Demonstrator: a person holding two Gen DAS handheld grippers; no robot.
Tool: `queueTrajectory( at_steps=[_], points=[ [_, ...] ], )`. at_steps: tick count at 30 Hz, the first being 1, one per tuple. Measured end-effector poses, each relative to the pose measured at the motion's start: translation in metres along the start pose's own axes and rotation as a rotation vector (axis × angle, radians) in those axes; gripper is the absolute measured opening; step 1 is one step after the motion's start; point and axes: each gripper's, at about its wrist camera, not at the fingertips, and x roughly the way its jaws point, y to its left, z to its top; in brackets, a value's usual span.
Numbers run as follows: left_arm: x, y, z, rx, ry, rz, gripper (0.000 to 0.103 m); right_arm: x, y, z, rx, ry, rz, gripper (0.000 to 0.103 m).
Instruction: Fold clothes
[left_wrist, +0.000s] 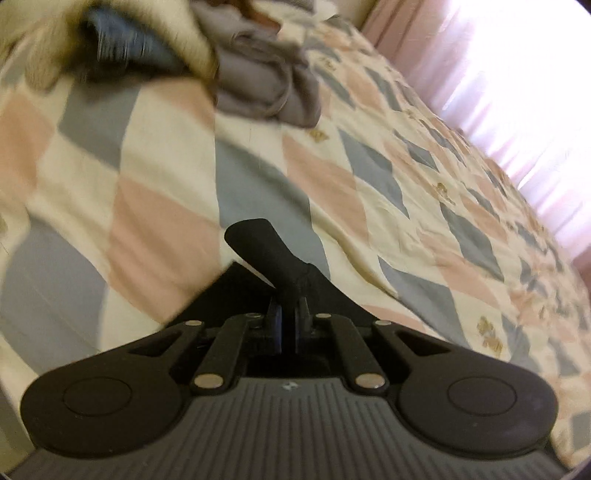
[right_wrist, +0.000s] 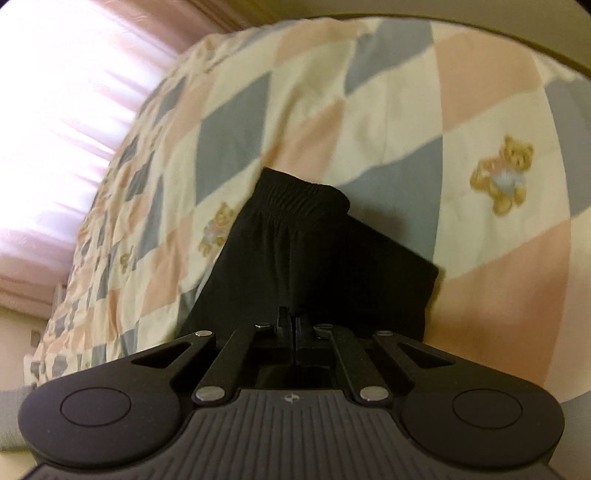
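My left claw (left_wrist: 287, 314) is clamped on a narrow black fold of the garment (left_wrist: 264, 247), held above the quilt (left_wrist: 166, 155). My right claw (right_wrist: 294, 328) is clamped on the same black garment (right_wrist: 314, 251), its elastic waistband hanging over the quilt (right_wrist: 406, 110). A grey pile (left_wrist: 258, 81) lies on the quilt, well apart.

Bed (left_wrist: 369, 177) under pastel diamond-check, teddy-print quilt (right_wrist: 369, 110); pink curtains (left_wrist: 517, 74) glowing with bright window light.

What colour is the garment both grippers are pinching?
Plain black garment with a ribbed elastic band, clearest in the right wrist view.
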Motion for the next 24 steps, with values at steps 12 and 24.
queueTrajectory(
  at_steps=[12,24],
  points=[
    [0.014,0.027,-0.055,0.056,0.104,0.11,0.004,-0.002,-0.05,-0.015,0.084,0.001,-0.078,0.0],
    [0.007,0.007,-0.079,0.306,0.171,0.253,0.031,0.002,-0.055,-0.019,0.096,0.015,-0.087,0.032]
  ],
)
